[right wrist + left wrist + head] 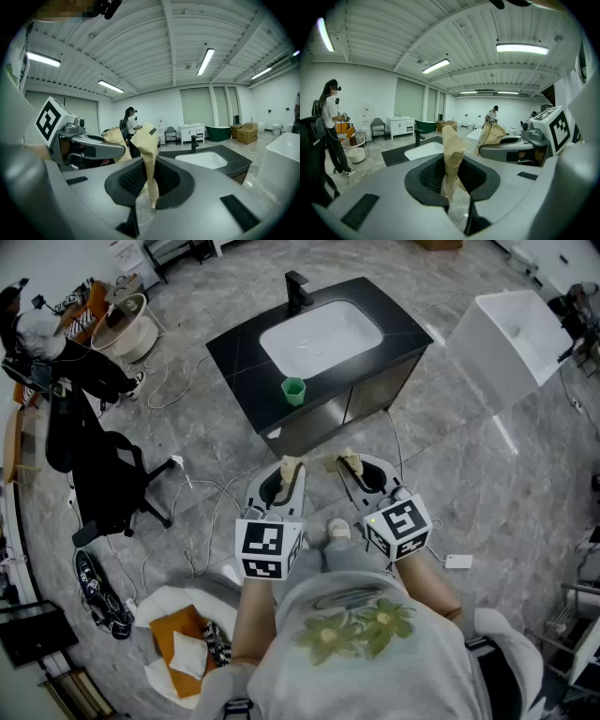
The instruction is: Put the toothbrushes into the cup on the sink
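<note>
A small green cup (293, 390) stands at the front edge of the black sink counter (234, 352), beside the white basin (322, 337) with its black faucet (297, 289). I stand a step back from the counter. My left gripper (289, 471) is shut on a crumpled tan paper packet (452, 150) that sticks up from its jaws. My right gripper (349, 465) is shut on a similar tan packet (147, 140). Both are held side by side, level with each other and short of the cabinet. What the paper wraps is hidden.
A white freestanding sink unit (511, 334) stands at the right. A black office chair (103, 484) and a person (47, 343) are at the left. Cables (202, 493) trail over the grey floor. An orange cloth (183, 643) and a shoe (94, 592) lie near my feet.
</note>
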